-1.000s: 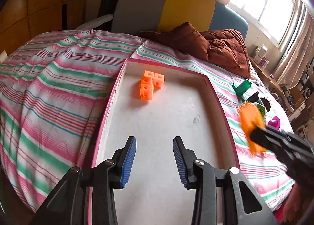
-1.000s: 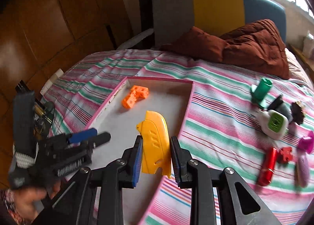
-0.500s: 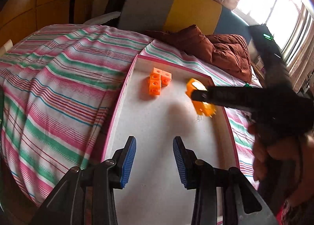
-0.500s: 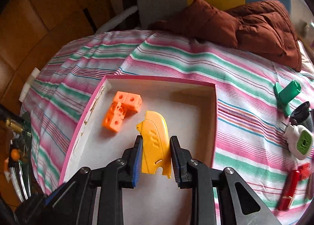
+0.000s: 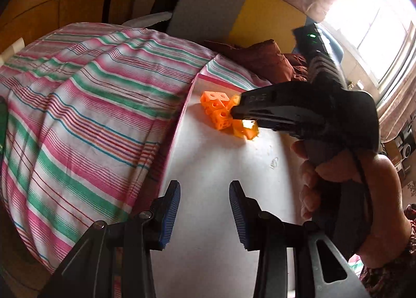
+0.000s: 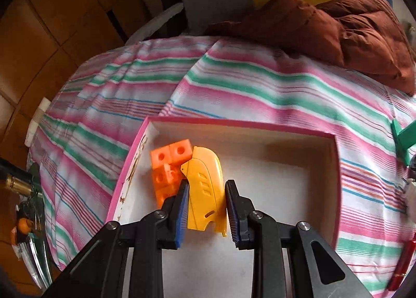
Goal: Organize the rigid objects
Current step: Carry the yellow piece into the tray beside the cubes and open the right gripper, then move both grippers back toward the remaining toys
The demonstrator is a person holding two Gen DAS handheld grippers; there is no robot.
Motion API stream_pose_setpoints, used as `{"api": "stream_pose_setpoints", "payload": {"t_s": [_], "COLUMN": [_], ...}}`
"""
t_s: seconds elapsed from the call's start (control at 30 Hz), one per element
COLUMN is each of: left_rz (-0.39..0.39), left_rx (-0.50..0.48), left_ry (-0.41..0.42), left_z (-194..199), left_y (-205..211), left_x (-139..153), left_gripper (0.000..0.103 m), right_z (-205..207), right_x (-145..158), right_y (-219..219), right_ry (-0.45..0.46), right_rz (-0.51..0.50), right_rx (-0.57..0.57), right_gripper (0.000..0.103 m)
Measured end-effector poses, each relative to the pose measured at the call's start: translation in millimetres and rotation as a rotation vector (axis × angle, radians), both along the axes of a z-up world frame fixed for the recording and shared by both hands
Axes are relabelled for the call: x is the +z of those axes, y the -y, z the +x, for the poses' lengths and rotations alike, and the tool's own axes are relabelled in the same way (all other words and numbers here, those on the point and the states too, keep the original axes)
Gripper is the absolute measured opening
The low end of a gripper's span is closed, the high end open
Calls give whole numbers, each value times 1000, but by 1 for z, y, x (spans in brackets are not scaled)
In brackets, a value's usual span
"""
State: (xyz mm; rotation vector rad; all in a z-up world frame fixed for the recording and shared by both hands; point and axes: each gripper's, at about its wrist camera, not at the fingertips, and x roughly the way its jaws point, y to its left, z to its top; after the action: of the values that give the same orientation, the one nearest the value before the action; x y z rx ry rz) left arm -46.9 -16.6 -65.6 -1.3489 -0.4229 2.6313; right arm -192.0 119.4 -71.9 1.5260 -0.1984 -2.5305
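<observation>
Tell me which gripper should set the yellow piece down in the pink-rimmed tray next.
Right. The right gripper is already shut on the yellow piece, low over the tray beside the orange cubes. The left gripper hangs open and empty at the tray's near end.

Hardly any readable writing in either view

The yellow plastic piece (image 6: 205,189) carries three short slanted raised strokes on its face, which may be a mark or mere ridges; I cannot tell which. The black arm of the right gripper (image 5: 235,116), seen from the left wrist, bears small embossed lettering near its tip, too blurred to make out. Nothing else shows any text, number or brand.
</observation>
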Motion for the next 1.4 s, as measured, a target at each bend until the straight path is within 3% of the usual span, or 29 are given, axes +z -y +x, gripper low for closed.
{"api": "stream_pose_setpoints", "payload": {"t_s": [0.17,0.27,0.4,0.6,0.87,1.4], "left_rz": [4,-5,1,54,43,31], "left_rx": [3,-5,-27,-90,-135,-319], "left_ry": [-5,-6,-3,-10,-24,-90], "left_z": [1,2,2,7,18,52], "left_y": [1,-1,-5,-16,-34,-84], "left_x": [0,1,0,3,7,20], "left_gripper": [39,39,39,39,39,39], "right_z": [-7,-3,16,46,93,162], "right_x": [0,5,23,36,52,37], "right_y": [-13,-19,-22,-40,-66,-135], "right_ry": [-16,-44,-101,-109,-179,-149], "right_rz": [14,-19,4,6,82,104], "right_rx": [-34,-30,-4,-4,-17,-116], "right_gripper": [30,51,51,51,57,57]}}
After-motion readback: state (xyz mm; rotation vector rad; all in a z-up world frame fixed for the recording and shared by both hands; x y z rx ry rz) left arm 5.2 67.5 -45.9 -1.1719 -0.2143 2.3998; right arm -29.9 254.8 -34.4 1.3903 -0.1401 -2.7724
